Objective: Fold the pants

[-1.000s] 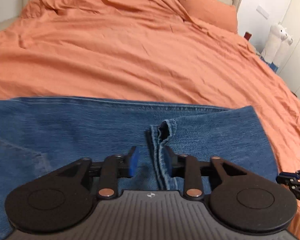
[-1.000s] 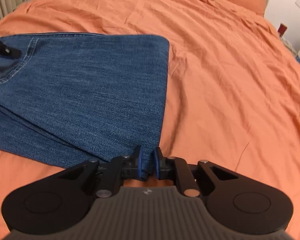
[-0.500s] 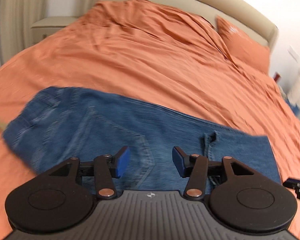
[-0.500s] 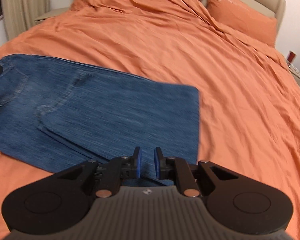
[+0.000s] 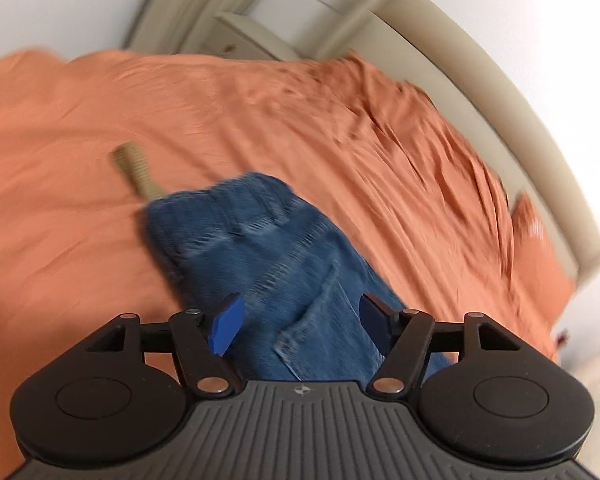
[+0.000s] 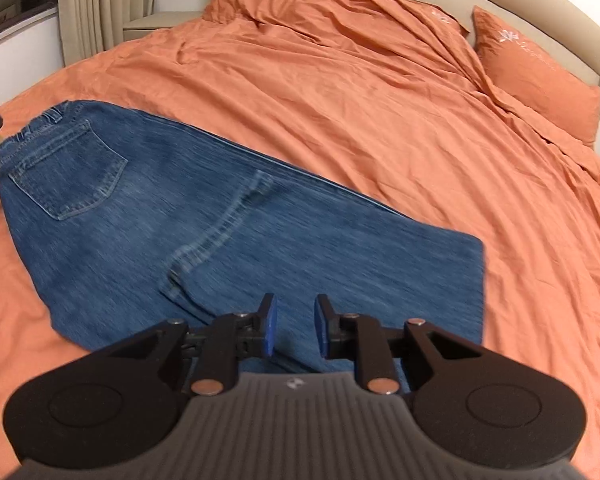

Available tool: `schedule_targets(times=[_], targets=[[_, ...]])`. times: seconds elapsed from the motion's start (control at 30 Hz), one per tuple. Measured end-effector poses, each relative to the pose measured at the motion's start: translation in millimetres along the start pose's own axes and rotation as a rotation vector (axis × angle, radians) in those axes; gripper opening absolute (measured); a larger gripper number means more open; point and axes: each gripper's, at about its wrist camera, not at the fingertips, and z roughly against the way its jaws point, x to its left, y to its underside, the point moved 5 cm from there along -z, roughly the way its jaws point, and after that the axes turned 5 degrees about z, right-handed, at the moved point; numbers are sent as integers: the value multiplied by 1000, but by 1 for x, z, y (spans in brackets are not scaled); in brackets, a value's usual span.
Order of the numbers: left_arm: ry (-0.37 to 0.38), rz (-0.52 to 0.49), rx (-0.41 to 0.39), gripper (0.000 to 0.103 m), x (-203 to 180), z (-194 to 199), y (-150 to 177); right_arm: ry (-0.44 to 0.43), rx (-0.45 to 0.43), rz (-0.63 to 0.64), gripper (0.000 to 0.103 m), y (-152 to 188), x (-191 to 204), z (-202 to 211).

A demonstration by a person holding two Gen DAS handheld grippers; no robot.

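One wide bed [image 6: 380, 92] under an orange cover, wrinkled toward the headboard [image 6: 560, 12], with broad bare stretches of cover to the right of the jeans and beyond them. One orange pillow [image 6: 536, 80] at the head end, right side. Beige curtain [image 6: 96, 4] and a pale nightstand [image 6: 156, 22] past the bed's far left corner.

Blue jeans [image 6: 240, 232] flat on the near left part of the bed, doubled over lengthwise, waistband near the left edge, back pocket [image 6: 68, 168] facing up, folded end squared off toward the middle of the bed. Long far edge straight and running diagonally; near edge under the right tool. In the blurred left wrist view, waistband end of the jeans [image 5: 260, 248] pointing away, a tan object [image 5: 134, 172] just beyond it, touching or overlapped, cannot tell which.

Left tool [image 5: 300, 324] spread wide above the denim, gripping nothing. Right tool [image 6: 292, 326] parted narrowly over the near edge of the jeans, nothing pinched between the blue pads [image 6: 269, 330].
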Motion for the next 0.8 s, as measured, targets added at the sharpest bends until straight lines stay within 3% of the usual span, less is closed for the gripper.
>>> schedule_targets(times=[0.27,0.4,0.63,0.8], targets=[[40,304,34,81,58,-18,-15,-13,23,30,16,-19,20,-30],[-18,401,34,81,77,-38,-18,-21,44,24,16,-20,18,-46],[-47,437,21,81,88,-69,-14,-81,40,-17,16,-29,13,-71],[-79,422,5,60,92,-84,-18,-141,52,-21,16,-35,19,-90]])
